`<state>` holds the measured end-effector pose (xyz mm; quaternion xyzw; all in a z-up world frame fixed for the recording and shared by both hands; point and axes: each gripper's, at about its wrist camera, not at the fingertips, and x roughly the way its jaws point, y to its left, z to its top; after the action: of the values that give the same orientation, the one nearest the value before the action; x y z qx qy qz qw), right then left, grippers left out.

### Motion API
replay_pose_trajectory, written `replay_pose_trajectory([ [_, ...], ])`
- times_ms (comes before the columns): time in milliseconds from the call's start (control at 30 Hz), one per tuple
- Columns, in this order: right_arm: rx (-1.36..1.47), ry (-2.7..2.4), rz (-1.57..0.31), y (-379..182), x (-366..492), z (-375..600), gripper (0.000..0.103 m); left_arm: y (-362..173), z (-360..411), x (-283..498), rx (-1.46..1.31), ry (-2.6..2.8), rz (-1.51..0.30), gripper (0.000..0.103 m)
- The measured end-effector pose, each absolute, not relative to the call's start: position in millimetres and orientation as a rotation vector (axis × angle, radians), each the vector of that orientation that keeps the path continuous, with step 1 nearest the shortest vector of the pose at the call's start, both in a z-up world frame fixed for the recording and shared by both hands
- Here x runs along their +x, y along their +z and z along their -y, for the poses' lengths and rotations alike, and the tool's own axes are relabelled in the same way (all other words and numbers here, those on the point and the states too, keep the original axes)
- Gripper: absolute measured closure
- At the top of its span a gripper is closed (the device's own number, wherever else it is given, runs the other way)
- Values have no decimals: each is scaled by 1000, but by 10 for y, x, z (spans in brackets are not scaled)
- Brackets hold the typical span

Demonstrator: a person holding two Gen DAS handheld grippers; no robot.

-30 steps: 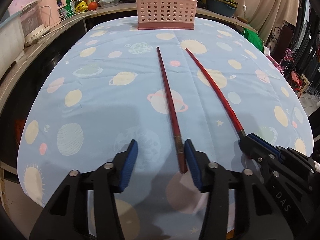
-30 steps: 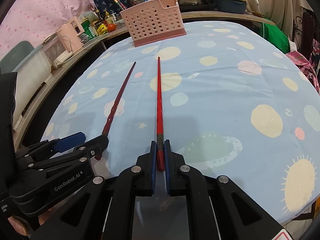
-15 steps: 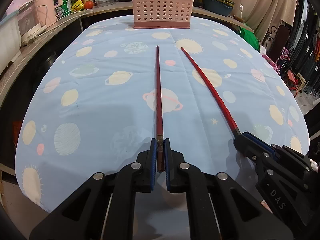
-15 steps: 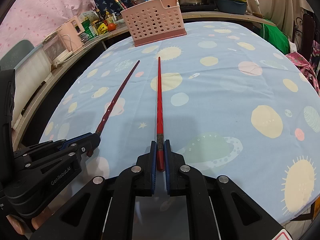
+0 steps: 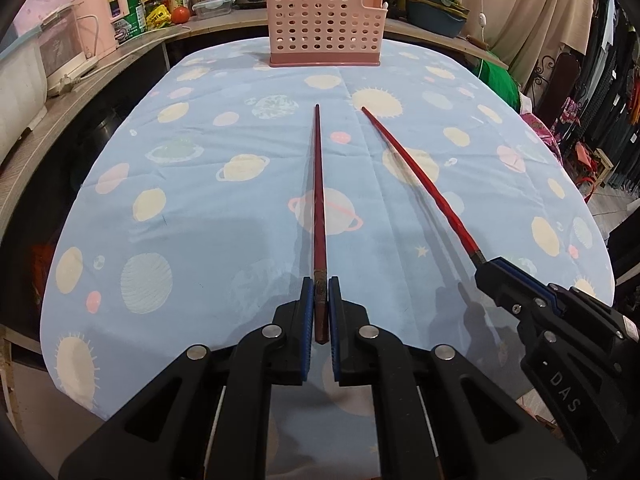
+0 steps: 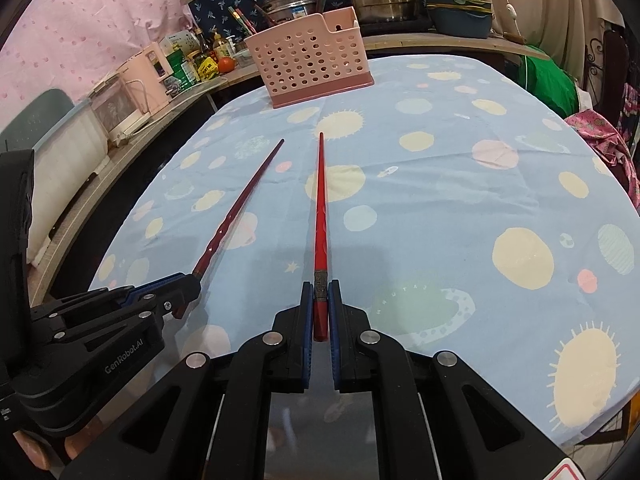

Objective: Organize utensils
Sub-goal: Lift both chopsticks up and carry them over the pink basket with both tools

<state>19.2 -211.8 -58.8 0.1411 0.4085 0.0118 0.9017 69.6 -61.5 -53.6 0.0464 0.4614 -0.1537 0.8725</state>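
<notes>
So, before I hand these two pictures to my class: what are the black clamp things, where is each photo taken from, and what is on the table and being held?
These are hand-held grippers: a person carries one in each hand, and each has a wide-angle camera looking forward along its two fingers. One picture is taken from the left gripper, the other from the right gripper, and each gripper shows at the edge of the other's view. The table wears a blue tablecloth printed with planets. A pink perforated basket stands at the far end. The left gripper is shut on the dark red chopstick; the right gripper is shut on the bright red chopstick.
</notes>
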Motion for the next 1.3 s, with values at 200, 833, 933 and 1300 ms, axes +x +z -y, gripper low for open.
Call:
replay_pose_trajectory([
  [200, 298, 25, -792, -376, 177, 2180, 96, -348, 616, 694, 90, -321, -930, 96],
  [833, 313, 19, -559, 565, 401, 2497, 96, 623, 553, 972, 34, -320, -722, 96],
  [933, 309, 18, -524, 710, 479, 2547, 96, 782, 555, 1070, 25, -318, -689, 96],
  [1300, 310, 29, -473, 999, 803, 2646, 96, 1169, 600, 1432, -6, -325, -636, 96],
])
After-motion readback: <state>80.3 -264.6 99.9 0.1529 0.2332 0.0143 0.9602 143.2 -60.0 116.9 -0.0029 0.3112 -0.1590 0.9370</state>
